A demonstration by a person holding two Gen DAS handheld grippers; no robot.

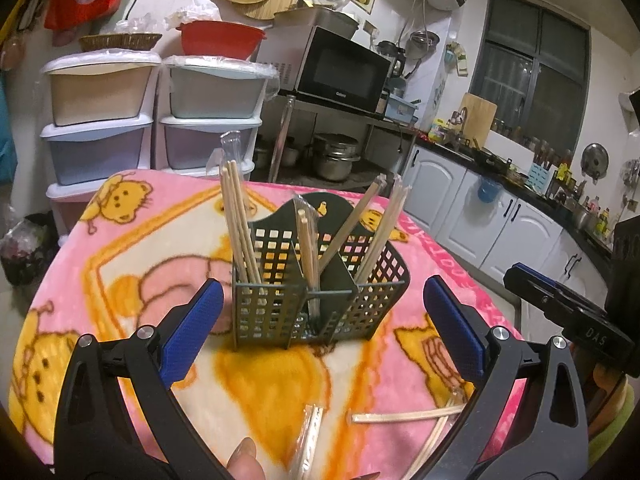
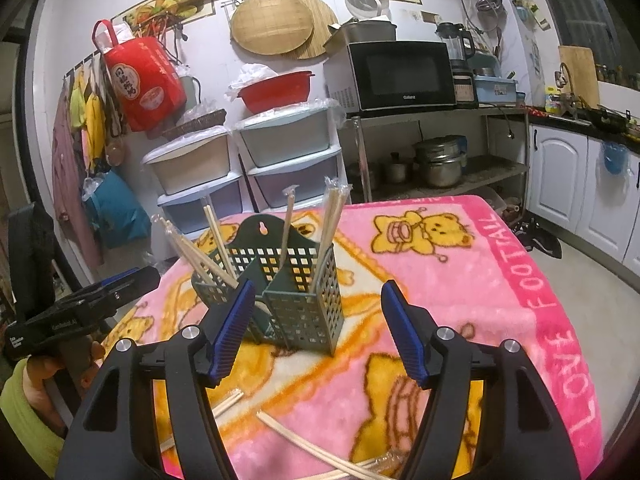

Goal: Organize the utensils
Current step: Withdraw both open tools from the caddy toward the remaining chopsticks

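The green utensil caddy [image 1: 320, 276] stands mid-table on the pink bear blanket [image 2: 480, 280], open cloth all round. Wrapped chopsticks [image 1: 240, 224] stand in its compartments; loose pairs [image 2: 304, 440] lie near. The left gripper [image 1: 320, 320] and right gripper [image 2: 316, 328] gape, holding nothing. Only the right view shows the blanket's lettered edge.

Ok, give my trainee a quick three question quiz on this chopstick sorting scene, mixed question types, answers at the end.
1. True or false: both grippers, left and right, hold nothing.
2. Where do the unsorted chopsticks lie? A) on the blanket B) on the microwave
3. How many compartments does the green holder have?

Key: 1 true. 2 A. 3 three, each with wrapped chopsticks standing in it.
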